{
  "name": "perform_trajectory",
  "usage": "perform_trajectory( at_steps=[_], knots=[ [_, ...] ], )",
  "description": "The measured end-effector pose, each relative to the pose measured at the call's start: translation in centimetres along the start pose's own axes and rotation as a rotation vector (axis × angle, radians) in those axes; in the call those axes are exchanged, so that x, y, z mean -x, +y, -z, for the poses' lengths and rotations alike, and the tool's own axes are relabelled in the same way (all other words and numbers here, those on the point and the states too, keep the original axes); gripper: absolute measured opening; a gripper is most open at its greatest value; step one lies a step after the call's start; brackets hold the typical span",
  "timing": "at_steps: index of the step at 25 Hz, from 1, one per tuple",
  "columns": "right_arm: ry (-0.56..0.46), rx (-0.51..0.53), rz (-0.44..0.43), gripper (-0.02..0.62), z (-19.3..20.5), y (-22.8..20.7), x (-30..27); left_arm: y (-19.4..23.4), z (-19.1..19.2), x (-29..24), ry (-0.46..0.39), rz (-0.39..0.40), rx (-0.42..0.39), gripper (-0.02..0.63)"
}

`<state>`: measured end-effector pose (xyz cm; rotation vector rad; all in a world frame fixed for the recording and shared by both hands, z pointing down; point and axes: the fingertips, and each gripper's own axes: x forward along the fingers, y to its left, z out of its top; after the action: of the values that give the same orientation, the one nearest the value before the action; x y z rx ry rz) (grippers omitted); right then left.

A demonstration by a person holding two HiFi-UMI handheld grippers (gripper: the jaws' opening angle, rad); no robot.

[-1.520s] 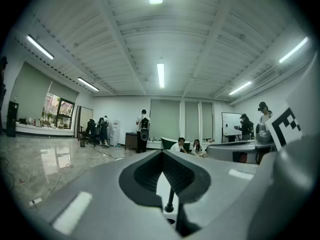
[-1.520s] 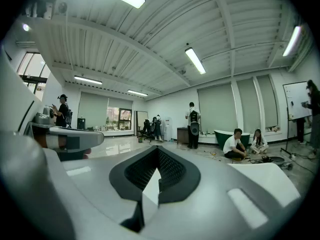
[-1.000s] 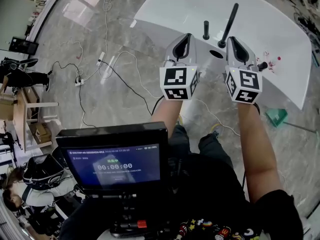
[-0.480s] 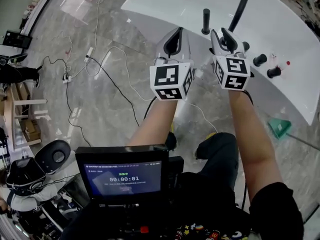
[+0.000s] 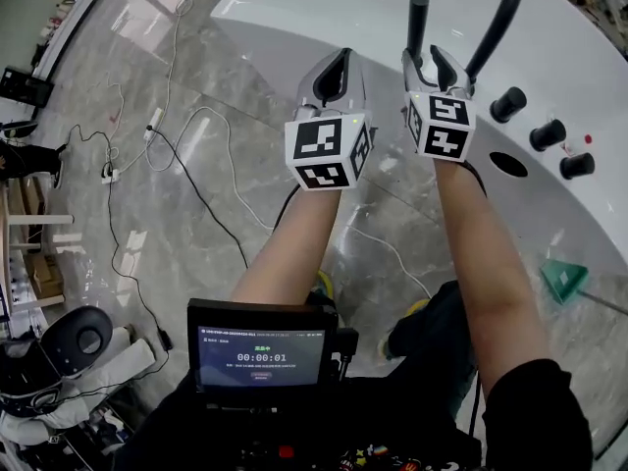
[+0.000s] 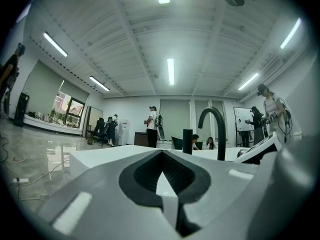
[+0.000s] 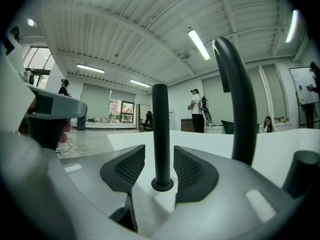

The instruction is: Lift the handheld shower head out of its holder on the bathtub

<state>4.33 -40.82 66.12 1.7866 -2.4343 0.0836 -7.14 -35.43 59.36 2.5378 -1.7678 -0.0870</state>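
Right gripper (image 7: pixel 159 154): jaws spread, flanking the handheld shower head (image 7: pixel 160 124) with a narrow gap on each side; neither pad touches it. The shower head, a black rod, stands upright in its round holder (image 7: pixel 162 185) on the rim of the white bathtub (image 5: pixel 294 27). Left gripper (image 6: pixel 161 156): jaws pressed together, nothing between them, held just beside the right one. A curved black spout (image 5: pixel 498 20) rises beside the shower head; 3 black knobs (image 5: pixel 548 133) follow along the rim.
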Motion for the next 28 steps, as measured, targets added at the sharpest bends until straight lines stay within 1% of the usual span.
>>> perform_trajectory(
  at_steps=[6, 9, 11, 17, 20, 23, 26, 28],
  knots=[
    [0.023, 0.03, 0.033, 0.202, 1.2, -0.4, -3.5, 0.7, 2.3, -0.9, 0.002, 0.028, -0.002, 0.002],
    [0.045, 0.046, 0.079, 0.155, 1.3, -1.0, -3.9, 1.0, 2.7, -1.0, 0.01, 0.04, 0.002, 0.002],
    [0.05, 0.042, 0.095, 0.156, 1.2, -1.2, -3.8, 1.1, 2.8, -0.9, 0.015, 0.041, 0.003, 0.001],
    [0.069, 0.034, 0.077, 0.152, 1.0, -1.3, -3.7, 0.8, 2.5, -1.2, 0.034, 0.04, 0.024, 0.002],
    [0.082, 0.029, 0.082, 0.152, -0.4, -1.3, -2.7, 0.6, 0.1, -1.1, 0.03, 0.028, 0.039, 0.002],
    [0.092, 0.017, 0.086, 0.15, -2.8, -1.0, -0.8, -0.1, -3.2, -0.2, 0.039, 0.031, 0.029, 0.002],
    [0.092, 0.002, 0.089, 0.15, -6.4, -0.4, 0.9, -0.2, -7.6, 0.7, 0.032, 0.034, 0.016, 0.002],
    [0.091, -0.005, 0.09, 0.15, -9.5, 0.0, 1.9, -0.2, -11.0, 1.1, 0.027, 0.033, 0.012, 0.002]
  ],
)
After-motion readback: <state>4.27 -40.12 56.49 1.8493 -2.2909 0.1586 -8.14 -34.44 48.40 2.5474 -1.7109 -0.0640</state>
